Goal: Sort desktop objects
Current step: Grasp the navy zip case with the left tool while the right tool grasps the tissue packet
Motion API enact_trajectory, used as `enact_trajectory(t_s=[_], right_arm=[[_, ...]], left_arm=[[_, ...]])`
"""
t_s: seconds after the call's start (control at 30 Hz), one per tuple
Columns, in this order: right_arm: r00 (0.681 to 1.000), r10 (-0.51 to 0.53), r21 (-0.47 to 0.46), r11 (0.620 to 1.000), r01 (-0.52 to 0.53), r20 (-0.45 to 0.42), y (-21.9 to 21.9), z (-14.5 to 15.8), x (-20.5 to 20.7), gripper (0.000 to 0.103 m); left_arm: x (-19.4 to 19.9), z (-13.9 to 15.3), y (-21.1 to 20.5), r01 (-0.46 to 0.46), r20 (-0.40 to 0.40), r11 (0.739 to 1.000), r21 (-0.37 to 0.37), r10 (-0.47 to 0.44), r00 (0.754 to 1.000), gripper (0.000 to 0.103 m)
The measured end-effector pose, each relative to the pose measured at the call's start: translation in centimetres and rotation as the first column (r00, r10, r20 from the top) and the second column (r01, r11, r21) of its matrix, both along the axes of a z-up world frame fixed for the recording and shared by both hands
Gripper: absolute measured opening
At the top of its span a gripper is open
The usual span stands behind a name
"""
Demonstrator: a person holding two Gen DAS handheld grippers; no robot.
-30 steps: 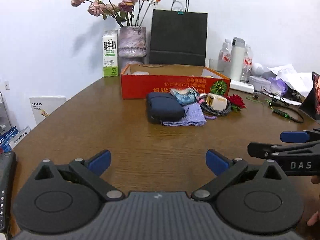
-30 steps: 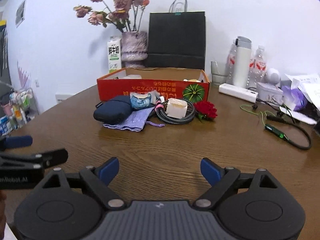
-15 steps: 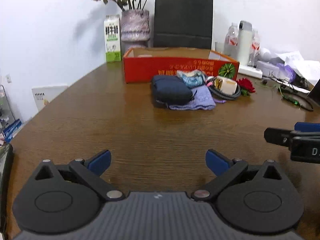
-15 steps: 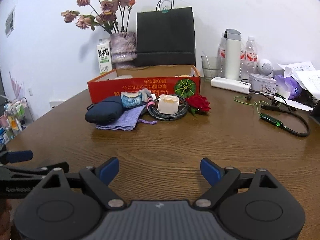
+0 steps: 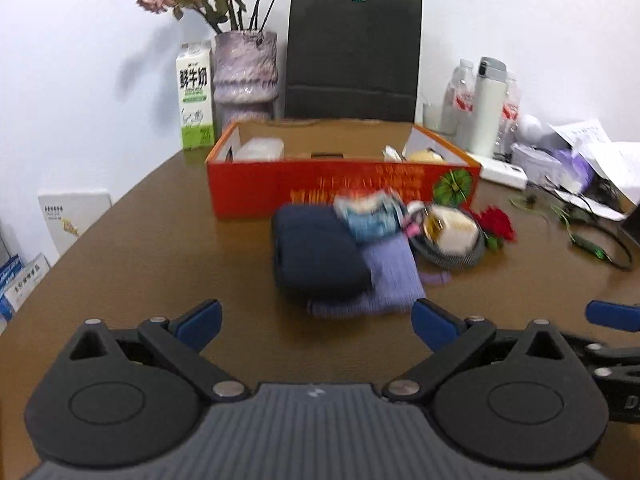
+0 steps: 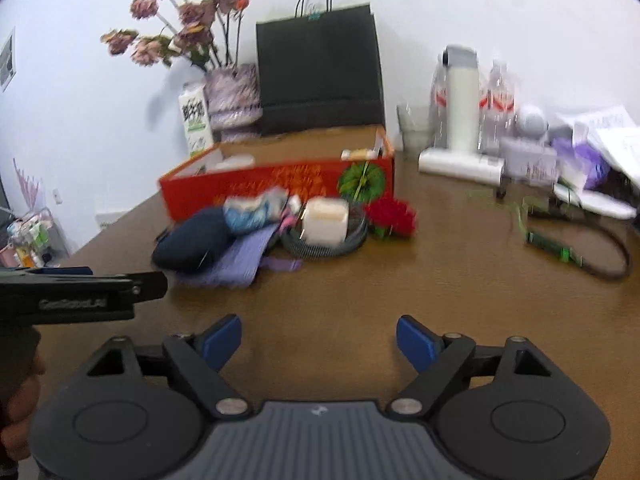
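Jaws wide apart on the left gripper [image 5: 316, 322], with only bare brown table [image 5: 160, 248] between the blue pads. Jaws on the right gripper [image 6: 319, 340] closing a little, also with nothing between them.

Just ahead of both, one small pile of things by the front wall of one red box [image 5: 280, 184]. On the left of the pile, one dark blue pouch [image 5: 316, 256], round and soft. Under it, one flat purple cloth [image 5: 388, 280]. Behind, touching the box, one light blue crumpled thing [image 5: 370, 216], too blurred to name. To the right, one white block [image 6: 324, 220] sitting in one coil of grey cable [image 6: 352, 240]. Beside the coil, one red flower [image 6: 390, 216].

At the back by the wall: one milk carton [image 5: 195, 96], one vase [image 5: 245, 68] of dried roses, one black paper bag [image 5: 352, 52], one white flask [image 5: 486, 108].
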State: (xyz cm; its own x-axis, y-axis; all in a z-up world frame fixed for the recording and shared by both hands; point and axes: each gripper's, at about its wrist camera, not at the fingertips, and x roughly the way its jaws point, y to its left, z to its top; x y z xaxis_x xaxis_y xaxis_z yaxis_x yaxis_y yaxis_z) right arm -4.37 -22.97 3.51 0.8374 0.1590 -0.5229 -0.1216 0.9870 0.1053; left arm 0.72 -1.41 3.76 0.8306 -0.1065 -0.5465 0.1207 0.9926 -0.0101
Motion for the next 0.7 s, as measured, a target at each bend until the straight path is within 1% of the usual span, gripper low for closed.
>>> enact_trajectory(t_s=[0.07, 0.13, 0.17, 0.2, 0.23, 0.27, 0.33, 0.4, 0.43, 0.47, 0.5, 0.53, 0.6, 0.67, 0.7], right_arm=[[1.0, 0.0, -0.007, 1.0, 0.0, 0.031, -0.3, 0.6, 1.5, 0.075], [0.999, 0.01, -0.014, 1.0, -0.009, 0.044, -0.4, 1.0, 3.1, 0.067], [0.999, 0.022, -0.018, 1.0, -0.021, 0.049, -0.4, 1.1, 4.0, 0.065], [0.998, 0.038, -0.017, 0.999, -0.037, 0.048, -0.2, 1.2, 5.0, 0.059], [0.997, 0.054, -0.015, 0.998, -0.054, 0.047, -0.1, 1.3, 5.9, 0.053], [0.996, 0.076, -0.013, 0.997, -0.076, 0.046, 0.2, 1.5, 7.1, 0.051], [0.993, 0.116, -0.02, 0.993, -0.116, 0.035, 0.9, 1.6, 9.3, 0.05], [0.987, 0.159, -0.028, 0.987, -0.159, 0.009, 1.9, 1.5, 11.6, 0.05], [0.984, 0.176, -0.034, 0.984, -0.176, -0.005, 2.6, 1.4, 12.9, 0.05], [0.981, 0.192, -0.043, 0.98, -0.192, -0.017, 3.3, 1.3, 14.0, 0.05], [0.979, 0.202, -0.052, 0.978, -0.203, -0.021, 3.9, 1.2, 14.9, 0.05], [0.977, 0.213, -0.059, 0.975, -0.214, -0.027, 4.6, 1.0, 15.9, 0.05], [0.972, 0.229, -0.063, 0.971, -0.232, -0.057, 5.9, 0.5, 17.8, 0.05], [0.967, 0.233, -0.058, 0.969, -0.24, -0.103, 6.9, -0.3, 19.5, 0.041], [0.966, 0.233, -0.045, 0.97, -0.239, -0.11, 7.3, -0.5, 19.9, 0.037]], left_arm=[[2.2, 0.0, -0.3, -0.003, -0.005, 1.0, -0.007, 0.003, 1.0, 0.103], [4.5, -0.1, -0.6, -0.009, -0.026, 1.0, -0.02, 0.009, 1.0, 0.103], [5.5, -0.1, -0.6, -0.001, -0.026, 1.0, -0.031, 0.001, 1.0, 0.103], [6.6, -0.4, -0.6, 0.007, -0.031, 0.999, -0.041, -0.008, 0.999, 0.103], [7.4, -0.7, -0.7, 0.013, -0.039, 0.999, -0.041, -0.015, 0.999, 0.101], [8.2, -1.1, -0.7, 0.014, -0.05, 0.999, -0.038, -0.016, 0.999, 0.099], [9.5, -1.8, -0.4, -0.004, -0.08, 0.999, -0.045, 0.0, 0.997, 0.085], [10.1, -2.4, 0.1, 0.012, -0.105, 0.997, -0.077, -0.021, 0.994, 0.079], [10.1, -2.7, 0.2, 0.03, -0.116, 0.996, -0.088, -0.04, 0.993, 0.078], [10.1, -3.0, 0.1, 0.05, -0.119, 0.996, -0.079, -0.059, 0.991, 0.079], [10.0, -3.1, -0.3, 0.07, -0.103, 0.997, -0.042, -0.074, 0.992, 0.079], [9.9, -3.2, -0.5, 0.081, -0.1, 0.996, -0.024, -0.083, 0.991, 0.078], [10.0, -3.2, -0.5, 0.086, -0.104, 0.996, -0.029, -0.089, 0.991, 0.075], [10.1, -3.1, -0.1, 0.088, -0.107, 0.995, -0.041, -0.092, 0.99, 0.072], [10.1, -3.0, 0.2, 0.078, -0.106, 0.996, -0.052, -0.083, 0.991, 0.071]])
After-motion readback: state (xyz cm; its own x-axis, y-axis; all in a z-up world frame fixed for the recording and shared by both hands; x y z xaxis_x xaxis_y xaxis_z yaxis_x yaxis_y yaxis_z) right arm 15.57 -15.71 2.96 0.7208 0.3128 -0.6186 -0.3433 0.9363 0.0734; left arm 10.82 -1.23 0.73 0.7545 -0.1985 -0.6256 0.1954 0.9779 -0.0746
